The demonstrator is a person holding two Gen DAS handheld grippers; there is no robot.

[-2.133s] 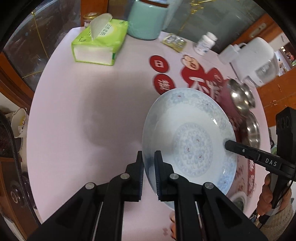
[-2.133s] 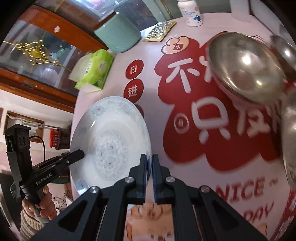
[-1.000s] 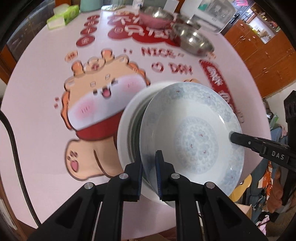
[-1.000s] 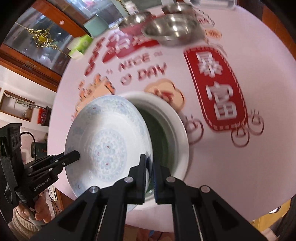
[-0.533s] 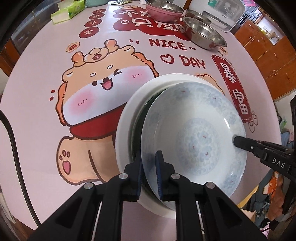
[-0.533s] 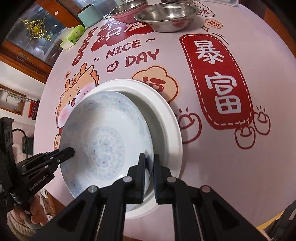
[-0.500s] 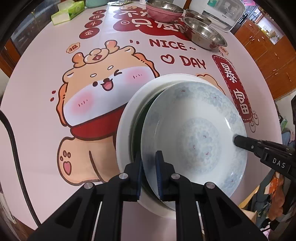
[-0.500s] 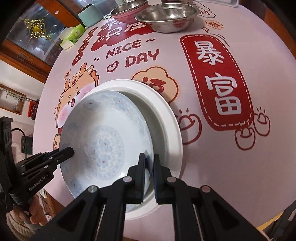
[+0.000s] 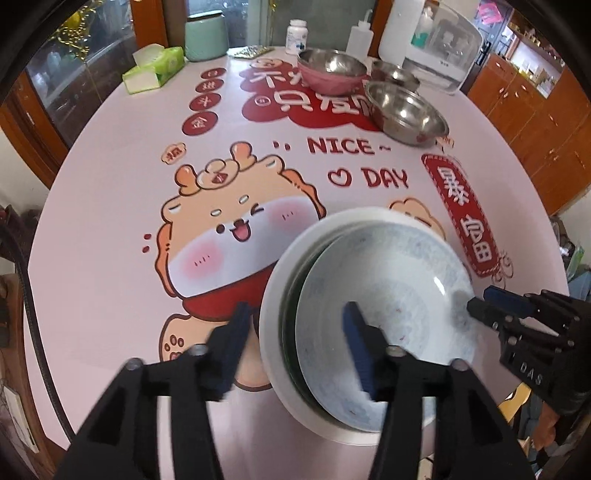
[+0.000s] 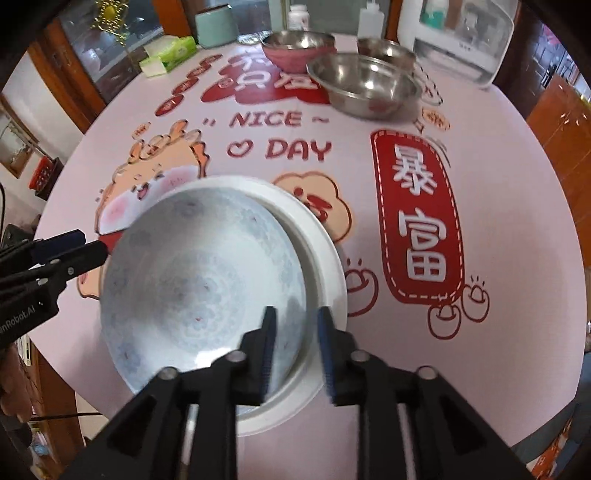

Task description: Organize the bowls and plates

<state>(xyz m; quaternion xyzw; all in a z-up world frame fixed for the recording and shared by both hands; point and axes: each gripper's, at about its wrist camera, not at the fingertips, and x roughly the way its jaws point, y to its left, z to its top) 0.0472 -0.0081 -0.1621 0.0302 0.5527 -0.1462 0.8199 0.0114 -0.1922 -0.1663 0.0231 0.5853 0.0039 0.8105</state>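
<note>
A pale blue patterned plate (image 9: 399, 295) lies on a stack with a dark green plate (image 9: 291, 295) and a large white plate (image 9: 280, 280) under it, near the table's front edge. It also shows in the right wrist view (image 10: 199, 280), on the white plate (image 10: 325, 258). My left gripper (image 9: 295, 332) is open, its jaws standing apart astride the stack's left rim. My right gripper (image 10: 293, 332) is open, its jaws apart over the blue plate's right rim. Neither holds anything.
Three steel bowls stand at the back: a pink-sided one (image 9: 330, 70), a wide one (image 9: 406, 112) and a small one (image 9: 395, 74). A green tissue pack (image 9: 155, 68), a mint canister (image 9: 205, 35), bottles and a white appliance (image 9: 439, 44) line the far edge.
Both grippers have opened and let go of the blue plate, which now rests on the stack. Both have drawn back a little, so more of the table shows.
</note>
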